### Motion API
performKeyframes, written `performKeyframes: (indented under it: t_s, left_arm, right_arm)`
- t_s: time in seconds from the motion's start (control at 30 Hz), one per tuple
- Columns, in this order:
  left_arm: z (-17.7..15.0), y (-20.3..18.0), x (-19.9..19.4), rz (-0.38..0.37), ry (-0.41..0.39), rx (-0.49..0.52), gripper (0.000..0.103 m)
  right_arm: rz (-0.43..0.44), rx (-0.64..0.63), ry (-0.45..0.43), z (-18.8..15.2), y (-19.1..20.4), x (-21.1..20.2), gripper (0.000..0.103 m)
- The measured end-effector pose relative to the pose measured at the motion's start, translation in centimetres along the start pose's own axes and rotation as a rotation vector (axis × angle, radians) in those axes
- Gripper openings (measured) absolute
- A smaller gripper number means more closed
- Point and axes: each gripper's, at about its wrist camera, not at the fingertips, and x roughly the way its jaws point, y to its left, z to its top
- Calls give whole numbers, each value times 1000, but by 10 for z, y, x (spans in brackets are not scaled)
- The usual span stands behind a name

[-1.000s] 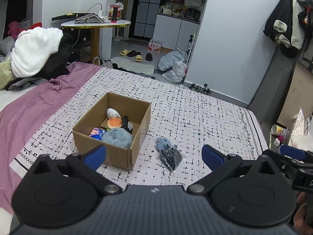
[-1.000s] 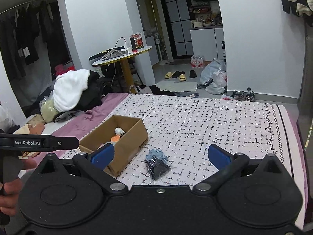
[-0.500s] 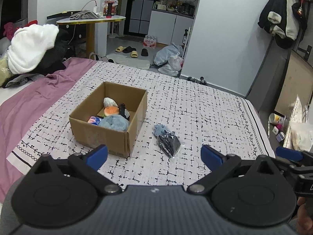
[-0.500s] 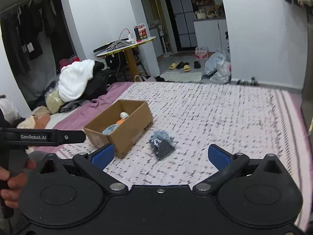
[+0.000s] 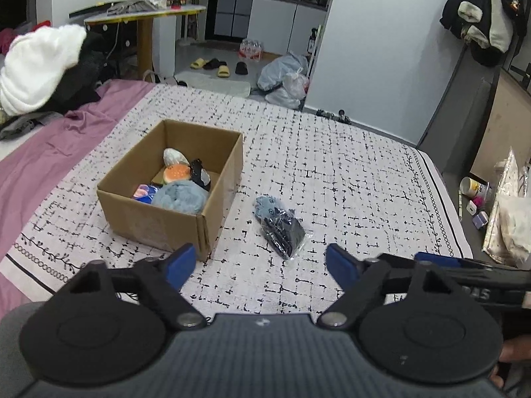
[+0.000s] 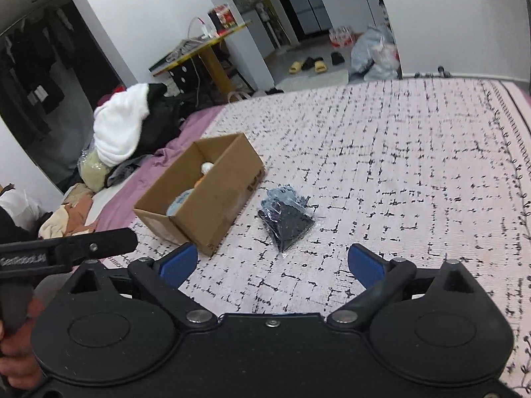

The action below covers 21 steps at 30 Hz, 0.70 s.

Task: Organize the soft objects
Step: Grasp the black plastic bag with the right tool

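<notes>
An open cardboard box [image 5: 159, 222] [image 6: 225, 199] sits on the patterned bedspread and holds several soft toys, among them a blue plush [image 5: 179, 195] and a burger plush [image 5: 177, 174]. Right of the box lie a small blue plush [image 5: 267, 205] [image 6: 282, 195] and a black item in a clear bag [image 5: 283, 233] [image 6: 288, 224], touching each other. My left gripper [image 5: 260, 265] is open and empty, near the bed's front edge. My right gripper [image 6: 272, 263] is open and empty, just short of the bag.
A pile of white and dark clothes [image 5: 43, 66] [image 6: 126, 129] lies on the purple sheet at the left. A table [image 5: 142, 16], slippers [image 5: 215, 66] and plastic bags [image 5: 285, 83] are beyond the bed. Small items and bags [image 5: 507, 205] sit off its right side.
Both grippers have moved forward and lower toward the box and the bagged item, which now look larger. The right view has tilted. Both stay open.
</notes>
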Motion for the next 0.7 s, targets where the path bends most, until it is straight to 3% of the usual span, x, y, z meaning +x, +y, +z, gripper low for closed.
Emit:
performKeyframes:
  t_s: [0.17, 0.47, 0.7]
  left_arm:
    - [8, 4, 18, 0, 28, -35, 61]
    - [23, 7, 42, -6, 60, -94, 49]
    - [27, 10, 59, 7, 80, -133, 48]
  right_arm:
    - [-4, -16, 37, 8, 0, 26, 93]
    - [30, -50, 82, 12, -3, 69, 88]
    - [8, -69, 122, 8, -7, 104, 85]
